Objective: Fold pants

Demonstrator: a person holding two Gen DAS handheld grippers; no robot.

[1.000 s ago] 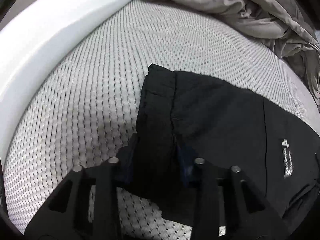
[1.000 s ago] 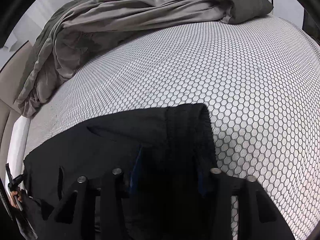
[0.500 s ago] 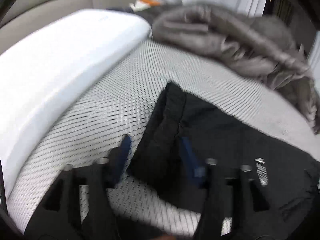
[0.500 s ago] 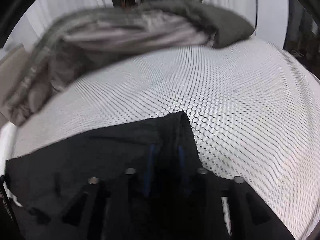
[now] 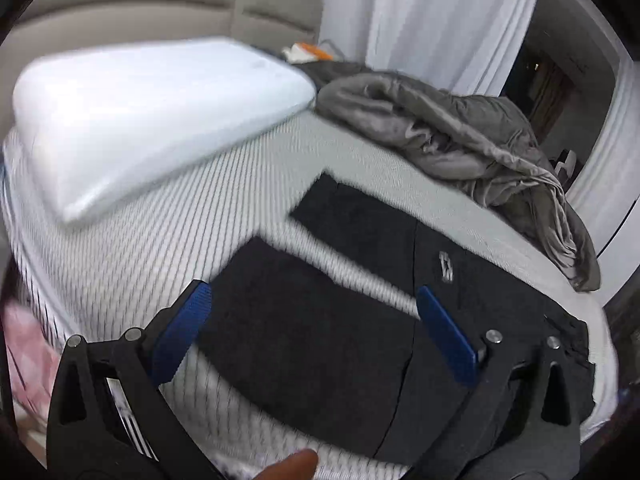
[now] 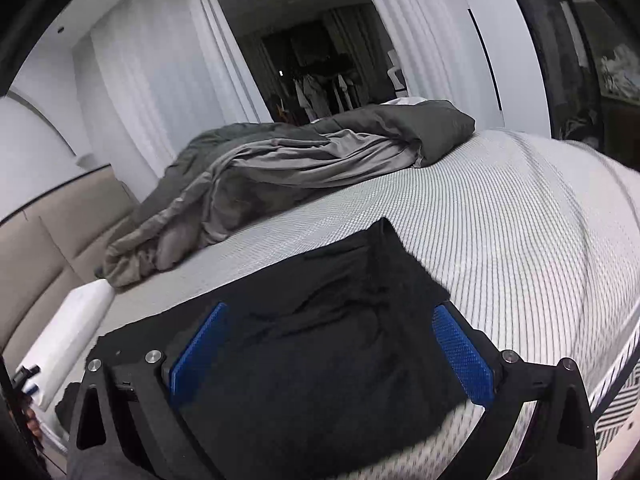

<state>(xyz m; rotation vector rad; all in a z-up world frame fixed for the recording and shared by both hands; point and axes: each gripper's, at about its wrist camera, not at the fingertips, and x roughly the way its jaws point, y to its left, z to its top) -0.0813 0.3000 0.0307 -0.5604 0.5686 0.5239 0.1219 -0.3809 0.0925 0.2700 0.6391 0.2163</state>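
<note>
Jaws of left gripper (image 5: 310, 328) and right gripper (image 6: 332, 346) spread wide, released, above black pants (image 5: 360, 320). Pants lie on bed (image 6: 520, 240), near white pillow (image 5: 152, 120), grey duvet (image 6: 300, 168) beyond.

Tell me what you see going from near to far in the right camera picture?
Black pants between the open jaws, then the white patterned mattress, then the crumpled grey blanket, then the white curtains at the back.
</note>
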